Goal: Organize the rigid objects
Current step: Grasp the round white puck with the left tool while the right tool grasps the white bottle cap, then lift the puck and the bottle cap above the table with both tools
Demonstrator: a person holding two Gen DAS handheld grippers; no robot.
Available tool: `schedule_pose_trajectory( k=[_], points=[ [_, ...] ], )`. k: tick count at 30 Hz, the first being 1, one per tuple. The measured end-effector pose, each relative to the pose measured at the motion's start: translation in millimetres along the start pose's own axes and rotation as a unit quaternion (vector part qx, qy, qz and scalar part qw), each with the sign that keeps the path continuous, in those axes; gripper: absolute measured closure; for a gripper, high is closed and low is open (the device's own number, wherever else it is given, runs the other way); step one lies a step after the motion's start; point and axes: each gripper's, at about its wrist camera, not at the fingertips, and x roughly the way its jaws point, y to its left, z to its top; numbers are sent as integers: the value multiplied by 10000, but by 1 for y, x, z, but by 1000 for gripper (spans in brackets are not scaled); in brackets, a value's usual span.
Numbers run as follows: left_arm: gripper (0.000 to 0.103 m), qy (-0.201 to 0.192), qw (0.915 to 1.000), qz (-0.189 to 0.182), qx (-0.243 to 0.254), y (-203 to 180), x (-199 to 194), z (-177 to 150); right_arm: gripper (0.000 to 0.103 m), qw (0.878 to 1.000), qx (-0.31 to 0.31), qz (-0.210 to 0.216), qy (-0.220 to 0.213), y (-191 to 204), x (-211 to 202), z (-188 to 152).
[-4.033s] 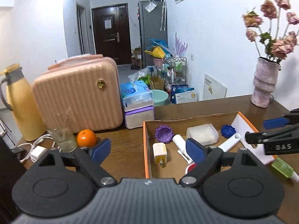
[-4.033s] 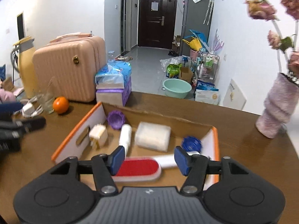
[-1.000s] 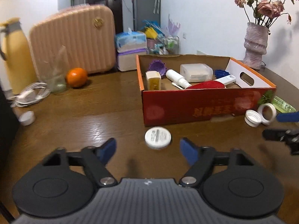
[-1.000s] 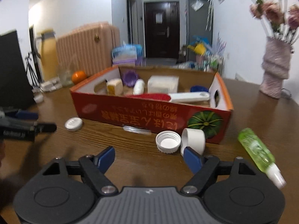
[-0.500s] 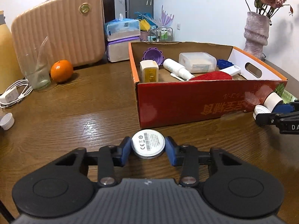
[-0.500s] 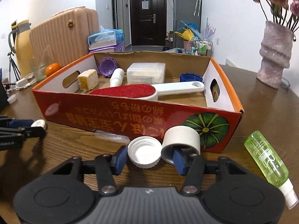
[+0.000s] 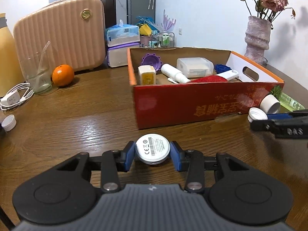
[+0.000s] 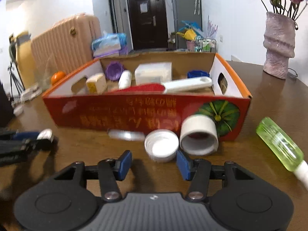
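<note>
Round white puck [image 7: 152, 148] is clamped between my left gripper [image 7: 152, 155] pads, label side up, lifted or just at the desk [image 7: 77, 119] surface; can't tell which. Red cardboard box [image 7: 192, 104] sits ahead and slightly right of that gripper.

My right gripper [image 8: 154, 162] is apart, nothing held. White screw cap [image 8: 161, 148] lies just ahead between the fingers, off-centre toward the right pad. White cylinder [image 8: 199, 137] lies on its side, touching the cap, ahead-right. Green spray bottle [image 8: 279, 144] lies further right on the desk.

Step in hand, as I read it: puck grasp is done on the left, the right is lining up on the cap. Next move calls for: left lifts clear of the box wall, carries forward-right over the rim, and releases in a free spot. Right needs to shift a bit right to centre the cap before closing, otherwise the right pad clips the cylinder.

Box contents:
- purple ridged lid [image 7: 151, 61], far left corner
- yellow-white block [image 7: 146, 75], near left
- white bottle [image 7: 173, 73] lying down
- clear plastic case [image 7: 194, 67], far middle
- blue cap [image 7: 222, 67], far right
- red lint brush [image 7: 211, 79] with white handle, across the front

Free floor space looks limited; can't see it well past the near wall.
</note>
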Motion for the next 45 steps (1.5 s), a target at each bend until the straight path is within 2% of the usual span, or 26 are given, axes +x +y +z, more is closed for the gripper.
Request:
schedule_pose_trajectory(
  k=[2,10,20,28,32,38,45],
  points=[
    [63,-44,10000,7,-17,0,-5,0,62,10000,28,-21,-30,1,6,3],
    [63,-314,9995,-1,-49,-6,-40,-3,64,9995,-166,-238,-83,9,6,1],
    [63,-1007,9948,112,-49,-26,-137,-30,64,9943,-458,165,-949,39,-115,-40],
    [63,-1443,9877,-100,-601,-36,-224,-60,64,9859,-489,464,-1529,57,-214,-82],
    [63,-1567,9853,-134,-663,-41,-255,-77,64,9811,-577,519,-1771,66,-258,-102],
    [63,-1657,9843,-190,-585,-51,-283,-98,64,9768,-618,493,-1990,71,-297,-123],
    [63,-1807,9821,-300,-435,-62,-295,-99,64,9770,-522,415,-2023,66,-308,-139]
  ],
)
